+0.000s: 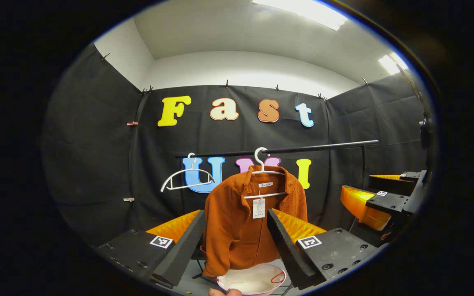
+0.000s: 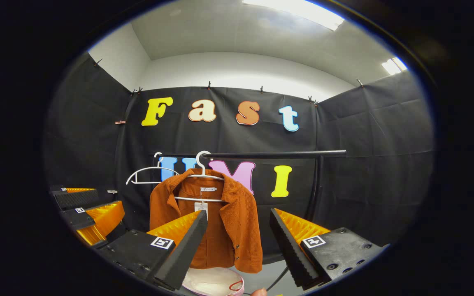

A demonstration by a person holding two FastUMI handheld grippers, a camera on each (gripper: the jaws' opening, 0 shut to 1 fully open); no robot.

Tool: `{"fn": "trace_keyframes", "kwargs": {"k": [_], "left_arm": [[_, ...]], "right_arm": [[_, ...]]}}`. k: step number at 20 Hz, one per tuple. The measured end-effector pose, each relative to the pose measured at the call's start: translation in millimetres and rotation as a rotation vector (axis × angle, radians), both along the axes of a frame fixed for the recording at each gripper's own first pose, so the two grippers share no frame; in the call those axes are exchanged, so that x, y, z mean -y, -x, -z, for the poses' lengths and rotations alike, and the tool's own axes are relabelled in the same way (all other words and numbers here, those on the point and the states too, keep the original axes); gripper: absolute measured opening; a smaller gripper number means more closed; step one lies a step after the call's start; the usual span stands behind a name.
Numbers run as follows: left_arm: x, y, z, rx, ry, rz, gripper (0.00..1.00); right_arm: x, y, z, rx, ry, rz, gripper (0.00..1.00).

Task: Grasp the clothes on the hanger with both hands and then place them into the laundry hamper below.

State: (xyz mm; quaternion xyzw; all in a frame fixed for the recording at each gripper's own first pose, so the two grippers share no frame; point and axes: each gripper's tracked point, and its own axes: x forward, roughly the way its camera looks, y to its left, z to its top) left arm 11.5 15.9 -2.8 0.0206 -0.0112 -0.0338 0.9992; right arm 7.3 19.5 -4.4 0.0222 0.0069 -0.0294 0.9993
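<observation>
A rust-orange jacket [image 1: 237, 230] [image 2: 237, 234] hangs on a white hanger [image 1: 261, 164] [image 2: 201, 164] from a black rail [image 1: 315, 148] [image 2: 274, 155]. A paper tag dangles at its collar. Below it stands the white laundry hamper [image 1: 257, 285] [image 2: 204, 285] with a pink rim. In the left gripper view my left gripper [image 1: 235, 213] is open, short of the jacket, which shows between its fingers. In the right gripper view my right gripper [image 2: 238, 213] is open too, with the jacket's right edge in its gap. Each gripper also shows in the other's view, the right gripper [image 1: 368, 201] and the left gripper [image 2: 93, 213].
A bare white hanger [image 1: 187, 176] [image 2: 150, 172] hangs on the rail left of the jacket. The rail's upright post [image 1: 363, 164] [image 2: 317, 185] stands at the right. Black cloth walls close the booth behind and on both sides. A fingertip [image 1: 228, 292] shows at the bottom edge.
</observation>
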Motion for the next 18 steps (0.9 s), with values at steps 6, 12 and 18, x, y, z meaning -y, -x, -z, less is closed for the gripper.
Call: {"fn": "trace_keyframes", "kwargs": {"k": [6, 12, 18], "left_arm": [[0.2, -49.3, 17.7, -0.006, 0.007, 0.047, 0.94], [15.4, -136.4, 30.4, 0.0, -0.025, 0.024, 0.94], [12.8, -214.1, 54.8, 0.001, -0.074, -0.102, 0.95]], "right_arm": [[-4.9, -36.3, 17.3, -0.012, 0.003, 0.027, 0.98], [9.5, -93.9, 42.4, -0.023, -0.004, 0.032, 0.98], [7.2, -150.6, 75.4, -0.04, -0.029, -0.033, 0.98]]}}
